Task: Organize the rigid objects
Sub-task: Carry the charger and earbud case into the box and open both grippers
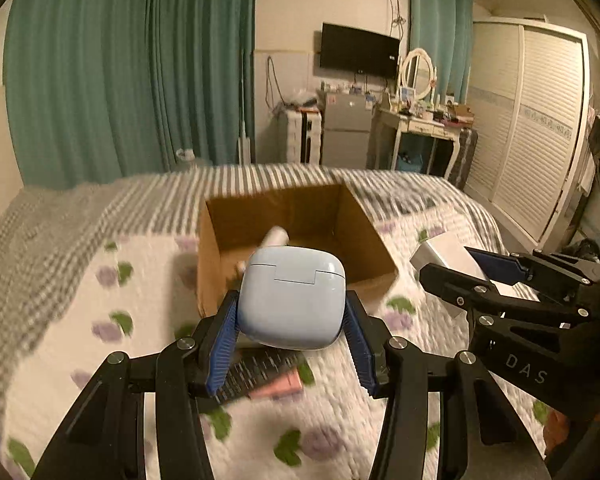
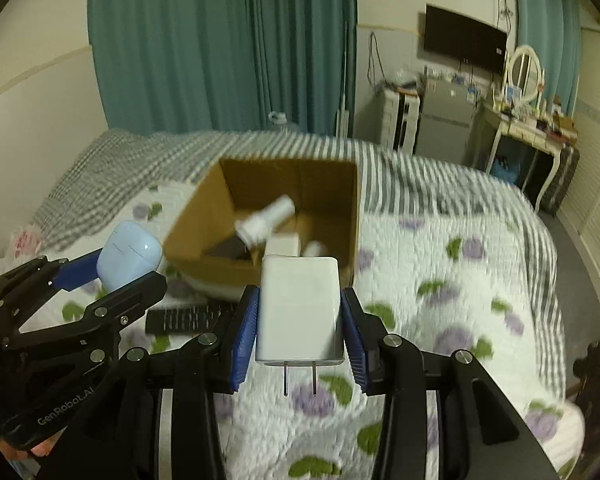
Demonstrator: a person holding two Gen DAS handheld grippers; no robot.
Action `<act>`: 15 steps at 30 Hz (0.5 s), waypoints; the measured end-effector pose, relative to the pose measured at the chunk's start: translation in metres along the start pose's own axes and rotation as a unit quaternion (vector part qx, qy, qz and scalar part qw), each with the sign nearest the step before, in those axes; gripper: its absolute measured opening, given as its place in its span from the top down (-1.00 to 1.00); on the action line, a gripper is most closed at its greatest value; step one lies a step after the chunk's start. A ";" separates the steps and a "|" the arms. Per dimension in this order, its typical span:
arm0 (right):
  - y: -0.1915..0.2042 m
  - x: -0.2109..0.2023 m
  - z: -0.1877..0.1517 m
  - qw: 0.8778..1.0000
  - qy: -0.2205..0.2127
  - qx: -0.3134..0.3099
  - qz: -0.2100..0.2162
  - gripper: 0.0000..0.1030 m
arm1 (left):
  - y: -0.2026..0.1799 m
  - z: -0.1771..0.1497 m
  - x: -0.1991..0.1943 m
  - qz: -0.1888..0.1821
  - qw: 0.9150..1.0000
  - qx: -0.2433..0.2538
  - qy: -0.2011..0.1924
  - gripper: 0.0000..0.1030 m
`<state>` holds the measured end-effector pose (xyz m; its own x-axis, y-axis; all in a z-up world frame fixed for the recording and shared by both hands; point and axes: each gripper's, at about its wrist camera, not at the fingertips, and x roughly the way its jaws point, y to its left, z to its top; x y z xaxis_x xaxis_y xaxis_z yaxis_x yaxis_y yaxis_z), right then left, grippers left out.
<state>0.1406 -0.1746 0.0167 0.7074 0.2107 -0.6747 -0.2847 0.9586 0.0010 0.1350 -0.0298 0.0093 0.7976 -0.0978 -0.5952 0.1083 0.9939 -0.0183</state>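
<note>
two prongs [image 2: 300,380] under the charger [image 2: 299,308] show only rightward.

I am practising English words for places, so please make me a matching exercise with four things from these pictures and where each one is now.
Things:
1. light blue earbud case
2. white plug charger
3. white bottle
4. black remote control

Places:
a. lying on the quilt in front of the box
b. clamped in the right gripper
c. inside the cardboard box
d. clamped in the left gripper

Pairs: 1-d, 2-b, 3-c, 4-a
</note>
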 end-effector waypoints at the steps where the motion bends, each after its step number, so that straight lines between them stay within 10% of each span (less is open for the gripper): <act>1: 0.000 0.001 0.009 1.000 -0.008 -0.002 -0.001 0.23 | 0.001 0.007 0.003 0.000 1.000 0.002 -0.003 0.01; 15: -0.017 0.063 0.091 0.999 -0.044 -0.018 -0.010 0.23 | 0.011 0.072 0.102 0.037 0.999 0.033 0.003 0.00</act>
<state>0.2491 -0.1603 0.0409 0.7670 0.2083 -0.6069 -0.2911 0.9558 -0.0399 0.2602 -0.0328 0.0064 0.8012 -0.0245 -0.5979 0.0892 0.9929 0.0789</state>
